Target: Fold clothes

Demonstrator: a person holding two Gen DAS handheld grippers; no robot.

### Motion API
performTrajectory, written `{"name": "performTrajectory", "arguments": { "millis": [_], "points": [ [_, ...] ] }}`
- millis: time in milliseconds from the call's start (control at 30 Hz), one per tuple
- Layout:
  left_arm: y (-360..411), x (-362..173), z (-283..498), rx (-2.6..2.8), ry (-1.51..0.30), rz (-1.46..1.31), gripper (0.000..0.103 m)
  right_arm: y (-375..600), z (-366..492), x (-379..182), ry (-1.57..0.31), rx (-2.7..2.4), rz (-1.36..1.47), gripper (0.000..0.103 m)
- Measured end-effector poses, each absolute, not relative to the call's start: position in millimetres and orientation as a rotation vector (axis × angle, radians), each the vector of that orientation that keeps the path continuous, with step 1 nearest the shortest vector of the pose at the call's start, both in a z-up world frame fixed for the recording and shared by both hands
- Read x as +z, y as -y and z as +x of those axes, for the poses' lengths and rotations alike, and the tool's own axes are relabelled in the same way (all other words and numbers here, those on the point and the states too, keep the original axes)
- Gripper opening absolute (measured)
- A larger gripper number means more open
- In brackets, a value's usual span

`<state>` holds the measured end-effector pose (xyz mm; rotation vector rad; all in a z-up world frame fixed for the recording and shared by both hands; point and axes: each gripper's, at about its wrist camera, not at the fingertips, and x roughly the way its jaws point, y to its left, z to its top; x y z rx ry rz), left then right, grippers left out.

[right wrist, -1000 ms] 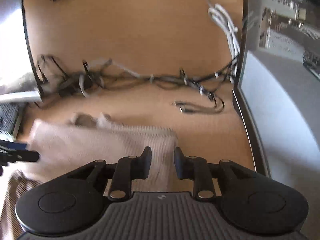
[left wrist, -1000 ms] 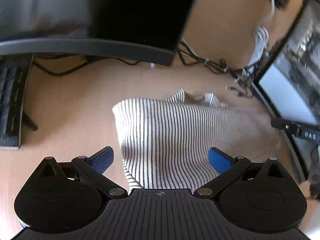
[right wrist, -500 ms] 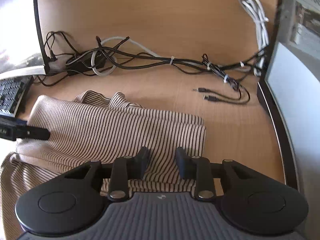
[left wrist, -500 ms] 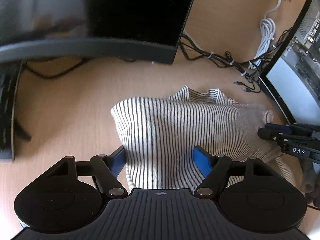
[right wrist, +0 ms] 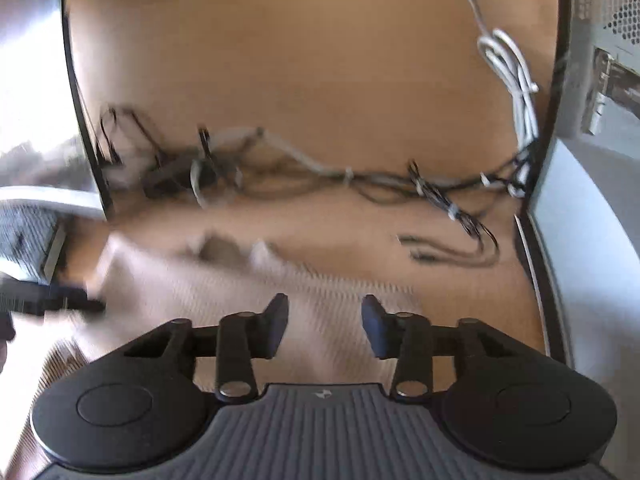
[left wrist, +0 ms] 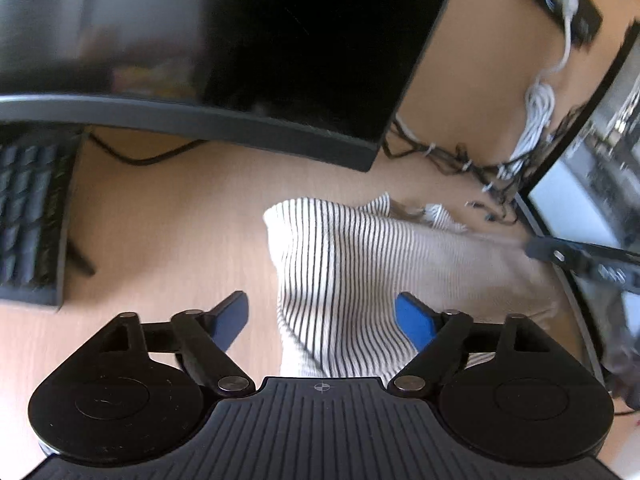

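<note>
A cream knit garment with thin dark stripes lies folded on the light wooden desk, in front of the dark flat monitor and to the right of the black keyboard. The left gripper, blue-padded, hovers above the garment's near edge with its jaws spread wide, holding nothing. The right gripper is likewise parted over the garment's blurred right portion, gripping nothing. A tangle of black and white cables lies on the desk behind the garment.
</note>
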<state>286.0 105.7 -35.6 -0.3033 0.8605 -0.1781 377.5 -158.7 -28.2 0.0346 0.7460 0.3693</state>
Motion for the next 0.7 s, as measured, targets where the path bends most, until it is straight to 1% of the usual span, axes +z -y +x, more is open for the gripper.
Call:
{"name": "performTrajectory", "arguments": {
  "millis": [67, 133, 167, 367, 433, 500, 567, 600, 633, 700],
  "points": [
    [-114, -27, 274, -0.177, -0.840, -0.343, 0.093, 152, 394, -29, -0.766, 0.401, 0.051, 0.044],
    [-119, -20, 262, -0.177, -0.818, -0.389, 0.095, 138, 409, -35, -0.787, 0.430, 0.012, 0.052],
    [-121, -18, 257, -0.176, -0.809, -0.412, 0.095, 130, 416, -39, -0.789, 0.441, -0.013, 0.052],
    [-132, -9, 233, -0.142, -0.789, -0.479, 0.097, 89, 457, -63, -0.811, 0.476, -0.067, 0.052],
    [-136, -7, 225, -0.135, -0.780, -0.493, 0.098, 88, 461, -72, -0.840, 0.483, -0.066, 0.049],
    [-144, -3, 217, -0.185, -0.732, -0.549, 0.098, 88, 464, -81, -0.868, 0.492, -0.063, 0.046],
    [-151, 0, 209, -0.235, -0.684, -0.604, 0.098, 89, 456, -83, -0.854, 0.502, -0.089, 0.031],
    [-155, 2, 205, -0.259, -0.659, -0.631, 0.099, 90, 451, -83, -0.846, 0.500, -0.098, 0.013],
    [-159, 4, 201, -0.284, -0.634, -0.658, 0.100, 90, 446, -81, -0.830, 0.499, -0.109, 0.007],
    [-164, 10, 197, -0.322, -0.588, -0.693, 0.101, 91, 433, -69, -0.783, 0.505, -0.117, 0.005]
  ]
}}
